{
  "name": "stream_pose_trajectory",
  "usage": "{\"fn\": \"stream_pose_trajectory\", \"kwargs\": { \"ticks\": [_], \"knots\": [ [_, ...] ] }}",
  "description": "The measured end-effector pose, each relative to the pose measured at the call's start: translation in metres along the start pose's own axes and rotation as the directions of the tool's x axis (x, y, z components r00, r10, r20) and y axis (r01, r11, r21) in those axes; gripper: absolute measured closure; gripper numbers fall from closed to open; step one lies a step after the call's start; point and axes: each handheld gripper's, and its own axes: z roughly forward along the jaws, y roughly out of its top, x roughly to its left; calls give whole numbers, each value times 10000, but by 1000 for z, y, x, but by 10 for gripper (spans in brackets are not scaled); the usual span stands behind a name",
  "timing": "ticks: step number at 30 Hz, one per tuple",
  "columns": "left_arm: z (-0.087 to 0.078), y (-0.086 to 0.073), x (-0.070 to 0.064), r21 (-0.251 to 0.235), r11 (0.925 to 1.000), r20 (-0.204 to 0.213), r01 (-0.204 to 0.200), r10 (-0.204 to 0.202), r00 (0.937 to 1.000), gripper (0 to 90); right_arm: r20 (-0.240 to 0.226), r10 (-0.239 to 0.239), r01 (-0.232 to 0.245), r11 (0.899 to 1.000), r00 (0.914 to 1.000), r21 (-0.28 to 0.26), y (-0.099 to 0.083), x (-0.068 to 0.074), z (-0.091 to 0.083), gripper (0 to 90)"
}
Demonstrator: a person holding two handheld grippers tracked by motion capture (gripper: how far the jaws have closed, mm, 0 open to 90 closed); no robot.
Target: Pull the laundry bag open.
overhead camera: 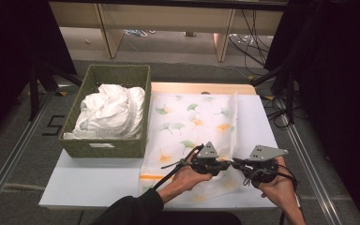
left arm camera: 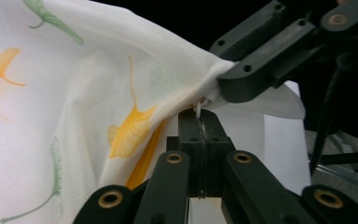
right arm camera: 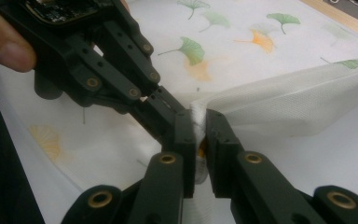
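Clearly, no readable writing marks the ginkgo-print cloth (overhead camera: 192, 122) or basket (overhead camera: 104, 146).

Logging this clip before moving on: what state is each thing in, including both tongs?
White cloth with ginkgo-leaf print: spread on the board, near right edge lifted and pinched.
Left tongs: shut on the cloth's edge.
Right tongs: shut on the same edge, right beside the left tongs.
Green woven basket: upright, filled.
White crumpled laundry: bunched, unfolded, in the basket.
Pale foam board: flat, partly covered by the cloth.
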Motion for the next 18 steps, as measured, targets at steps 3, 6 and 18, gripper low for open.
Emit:
{"fn": "stream_pose_trajectory", "kwargs": {
  "ticks": [3,6,18],
  "knots": [
    [0,0,0,13,10000,-195,-63,63,9998,891,54,-41,42,10000,10000,-60,1,0,-1,850],
    [0,0,0,7,9999,-221,-144,144,9997,891,81,-138,139,9999,9999,-70,3,1,-3,852],
    [-3,-3,4,218,9993,-277,-311,317,9991,891,287,109,-106,9999,9995,-87,2,1,-9,854]
  ]
}}
